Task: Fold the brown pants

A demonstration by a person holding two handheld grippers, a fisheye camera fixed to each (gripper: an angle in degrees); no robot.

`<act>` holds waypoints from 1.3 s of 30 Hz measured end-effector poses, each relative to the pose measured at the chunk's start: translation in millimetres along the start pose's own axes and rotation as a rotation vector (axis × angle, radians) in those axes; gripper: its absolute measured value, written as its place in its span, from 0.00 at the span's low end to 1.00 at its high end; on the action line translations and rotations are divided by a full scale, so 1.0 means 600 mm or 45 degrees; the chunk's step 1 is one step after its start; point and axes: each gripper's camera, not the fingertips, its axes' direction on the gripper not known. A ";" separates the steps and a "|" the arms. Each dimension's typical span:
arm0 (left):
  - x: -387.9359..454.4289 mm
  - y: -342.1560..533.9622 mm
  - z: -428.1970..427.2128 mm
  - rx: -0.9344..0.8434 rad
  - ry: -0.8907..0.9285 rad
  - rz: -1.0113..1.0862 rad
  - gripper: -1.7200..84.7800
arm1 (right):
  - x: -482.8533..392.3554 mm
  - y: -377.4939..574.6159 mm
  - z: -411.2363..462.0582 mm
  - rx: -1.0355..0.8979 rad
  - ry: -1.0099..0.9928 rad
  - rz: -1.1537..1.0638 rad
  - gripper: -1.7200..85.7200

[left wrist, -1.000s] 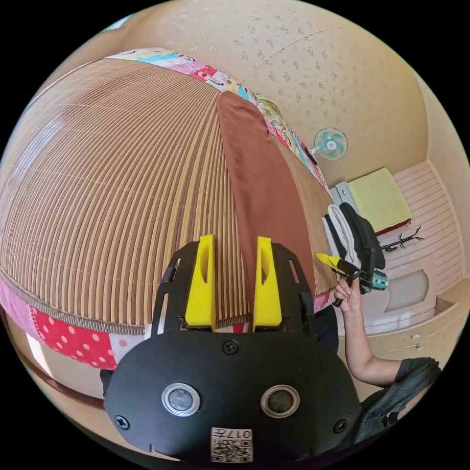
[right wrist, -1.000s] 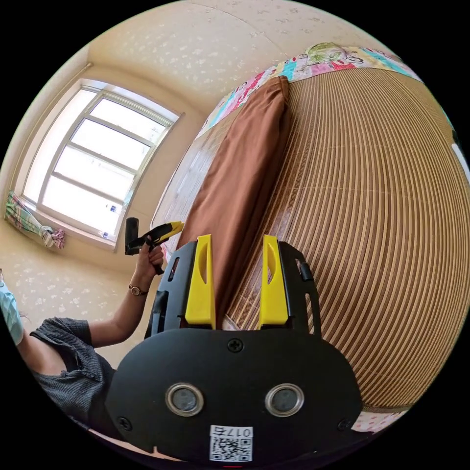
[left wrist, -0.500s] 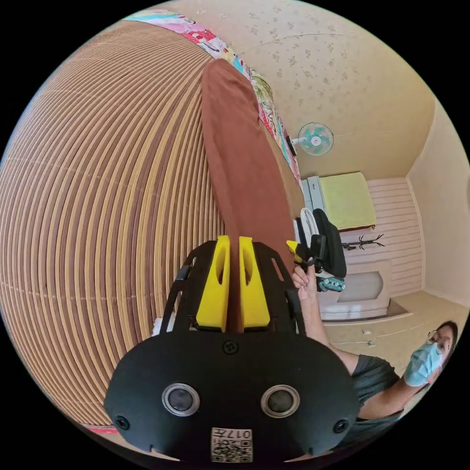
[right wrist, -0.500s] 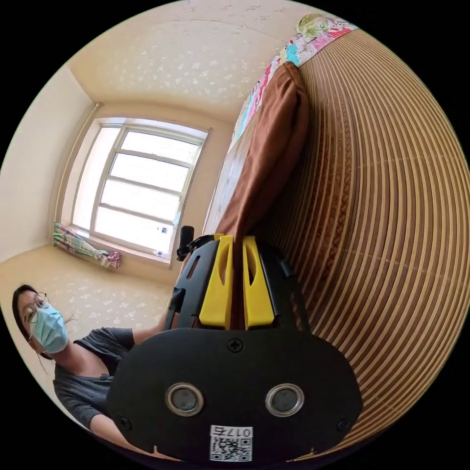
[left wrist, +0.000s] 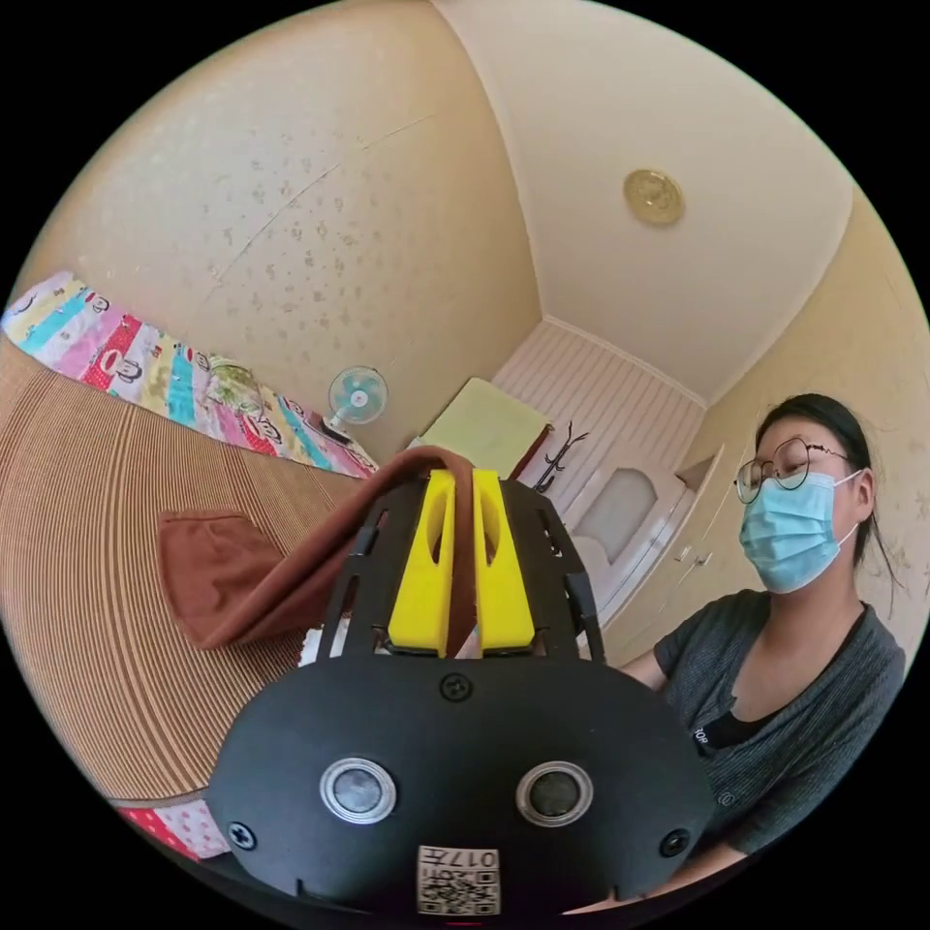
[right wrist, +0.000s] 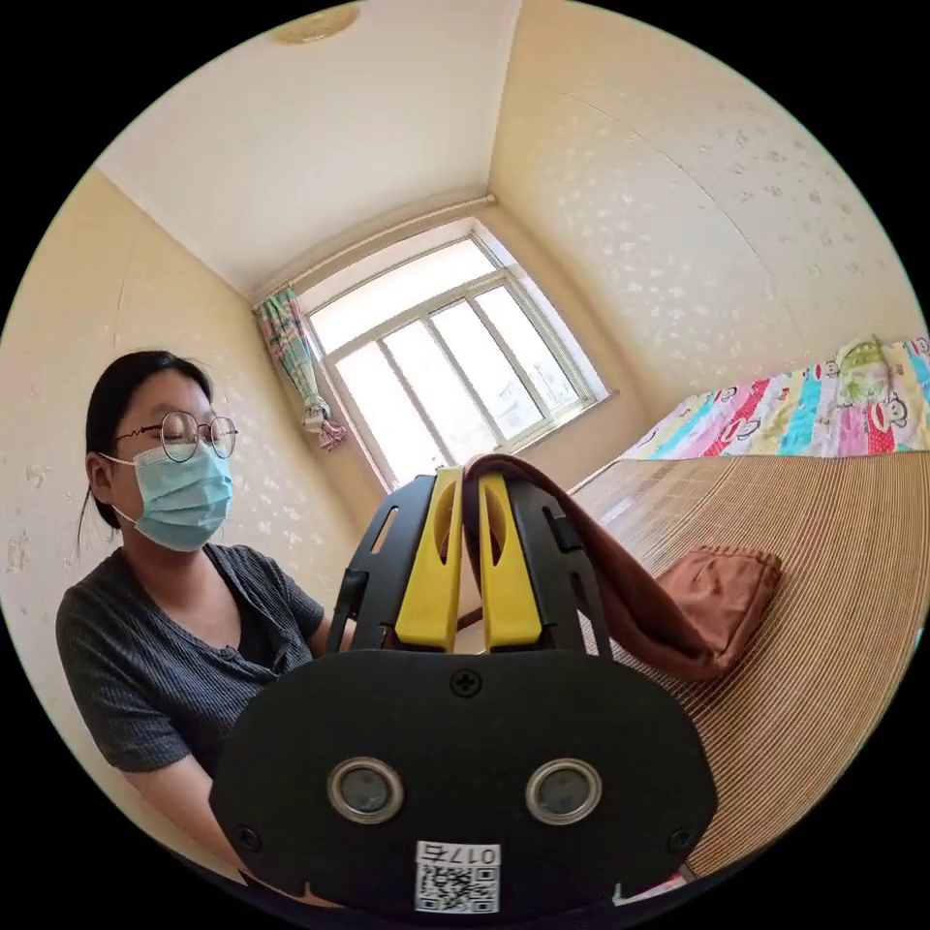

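Item: brown pants [left wrist: 218,572], one end lifted, the other lying on the bamboo mat [left wrist: 77,581] of the bed, beyond and below the jaws. Left gripper [left wrist: 463,484]: jaws nearly closed, a thin band of brown cloth pinched between them and draped over their tips. Right gripper [right wrist: 467,484]: jaws likewise drawn close on the cloth, the fabric passing over their tips and falling away to one side toward the mat. Held by: a person [right wrist: 165,620] in a grey top, close behind both tools. Risks, as judged: each grip takes only a narrow edge of fabric, so a quick pull or an uneven lift could let the cloth slide out of one pair of jaws; the hanging span may sag or twist between the two holds, and the fold could then land crooked on the resting end. View differences: the left gripper view adds a small fan [left wrist: 356,395], a yellow-green panel [left wrist: 484,426] and a ceiling fitting [left wrist: 654,197]; the right gripper view adds a window [right wrist: 441,363] with a curtain [right wrist: 295,363], and shows the seamed hem [right wrist: 751,562] of the resting end more plainly.
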 end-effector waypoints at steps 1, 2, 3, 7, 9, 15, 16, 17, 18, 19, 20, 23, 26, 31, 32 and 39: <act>0.048 -0.025 -0.004 0.027 0.028 0.075 0.05 | -0.047 -0.027 -0.016 0.025 0.003 -0.068 0.04; 0.089 -0.047 -0.007 0.057 0.080 0.126 0.05 | -0.070 -0.040 -0.023 0.040 0.002 -0.102 0.04; 0.108 -0.057 -0.008 0.072 0.114 0.146 0.05 | -0.117 -0.063 -0.038 0.077 0.007 -0.172 0.04; 0.230 -0.121 -0.010 0.142 0.236 0.304 0.04 | -0.241 -0.125 -0.070 0.167 0.070 -0.330 0.04; 0.268 -0.144 -0.007 0.155 0.244 0.366 0.04 | -0.266 -0.146 -0.076 0.183 0.117 -0.352 0.04; 0.237 -0.184 0.046 0.130 0.131 0.236 0.04 | -0.160 -0.178 -0.055 0.166 0.229 -0.176 0.04; 0.204 -0.188 0.065 0.117 0.108 0.178 0.04 | -0.109 -0.184 -0.043 0.142 0.254 -0.107 0.04; 0.166 -0.195 0.085 0.093 0.064 0.094 0.04 | -0.078 -0.189 -0.036 0.124 0.267 -0.061 0.04; 0.145 -0.200 0.096 0.077 0.031 0.050 0.04 | -0.013 -0.197 -0.022 0.094 0.289 0.035 0.04; 0.103 -0.213 0.121 0.038 -0.049 -0.022 0.04 | 0.056 -0.206 -0.005 0.066 0.326 0.139 0.04; 0.059 -0.229 0.149 -0.009 -0.140 -0.064 0.04 | 0.089 -0.210 0.004 0.055 0.353 0.188 0.04; -0.041 -0.270 0.213 -0.134 -0.311 -0.104 0.04 | 0.203 -0.223 0.056 0.025 0.541 0.284 0.04; -0.100 -0.276 0.246 -0.226 -0.410 -0.119 0.05 | 0.265 -0.204 0.108 -0.065 0.656 0.289 0.04; -0.169 -0.134 0.240 -0.348 -0.309 -0.159 0.06 | 0.300 -0.009 0.136 -0.174 0.514 0.367 0.04; -0.180 -0.077 0.235 -0.417 -0.268 -0.185 0.06 | 0.299 0.021 0.140 -0.206 0.498 0.379 0.04; -0.210 0.274 0.220 -0.775 -0.348 -0.613 0.07 | 0.305 0.379 0.191 -0.532 0.581 0.935 0.05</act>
